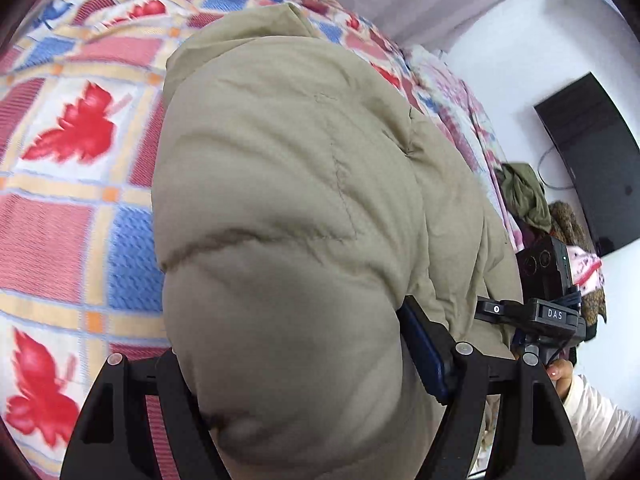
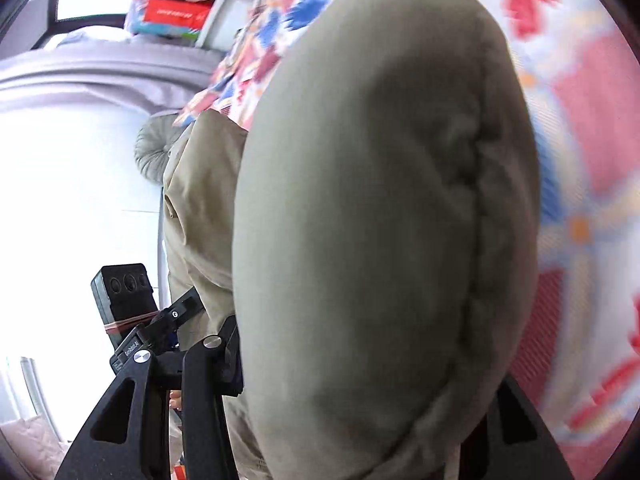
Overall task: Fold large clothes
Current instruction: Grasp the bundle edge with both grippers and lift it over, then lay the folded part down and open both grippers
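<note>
A puffy khaki coat [image 1: 288, 208] lies on a bed covered by a quilt [image 1: 72, 208] of pink, blue and white squares with red leaf prints and yellow bands. The coat fills the middle of both views.

The left tool [image 1: 304, 392] has its two black fingers spread around a thick padded fold of the coat, and the cloth bulges between them, so it is clamped on the coat. The right tool [image 2: 360, 420] likewise grips a fat roll of the coat; one finger shows left of the roll, the other only in part behind it.

In the left view the quilt stretches left of and beyond the coat. Right of the coat the bed's edge drops away, with a heap of clothes [image 1: 528, 196] in olive and brown just past it. Further right of the coat stands a white wall [image 1: 520, 52] with a dark flat screen [image 1: 592, 160] on it. A hand [image 1: 562, 372] in a white sleeve holds the other tool's handle near the coat's lower right.

In the right view, left of the coat, there is a bright white wall, a grey round cushion [image 2: 154, 152], and above it a shelf with a red box [image 2: 176, 12].
</note>
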A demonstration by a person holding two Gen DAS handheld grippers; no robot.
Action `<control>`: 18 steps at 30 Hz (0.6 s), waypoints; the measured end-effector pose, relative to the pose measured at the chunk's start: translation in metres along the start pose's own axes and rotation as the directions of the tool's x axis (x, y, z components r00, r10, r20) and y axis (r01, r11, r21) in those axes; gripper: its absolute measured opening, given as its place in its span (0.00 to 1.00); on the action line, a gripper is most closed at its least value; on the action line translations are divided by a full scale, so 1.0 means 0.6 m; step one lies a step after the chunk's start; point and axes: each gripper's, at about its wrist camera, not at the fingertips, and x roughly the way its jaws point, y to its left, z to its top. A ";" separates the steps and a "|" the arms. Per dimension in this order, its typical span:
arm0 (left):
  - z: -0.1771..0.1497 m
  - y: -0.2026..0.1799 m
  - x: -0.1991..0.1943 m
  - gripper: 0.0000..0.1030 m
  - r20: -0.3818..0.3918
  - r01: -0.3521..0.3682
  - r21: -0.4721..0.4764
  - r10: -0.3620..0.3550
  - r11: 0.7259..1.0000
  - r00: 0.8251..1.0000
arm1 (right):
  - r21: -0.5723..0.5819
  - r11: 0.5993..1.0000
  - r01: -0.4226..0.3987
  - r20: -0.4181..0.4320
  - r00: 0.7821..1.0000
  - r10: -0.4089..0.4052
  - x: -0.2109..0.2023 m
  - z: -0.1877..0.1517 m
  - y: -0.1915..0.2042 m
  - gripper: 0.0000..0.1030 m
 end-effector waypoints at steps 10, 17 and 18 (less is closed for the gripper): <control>0.086 0.189 -0.052 0.76 0.088 -0.128 -0.059 0.133 0.990 0.987 | -0.062 0.998 0.017 -0.007 1.000 -0.017 0.159 0.057 0.055 0.51; 0.077 0.272 -0.003 0.85 0.084 -0.246 -0.089 0.253 0.965 0.964 | -0.028 0.992 0.120 0.008 0.993 -0.120 0.225 0.049 0.014 0.59; 0.073 0.271 0.001 0.86 0.089 -0.250 -0.084 0.257 0.965 0.962 | -0.012 0.991 0.131 0.010 0.991 -0.131 0.229 0.053 0.014 0.61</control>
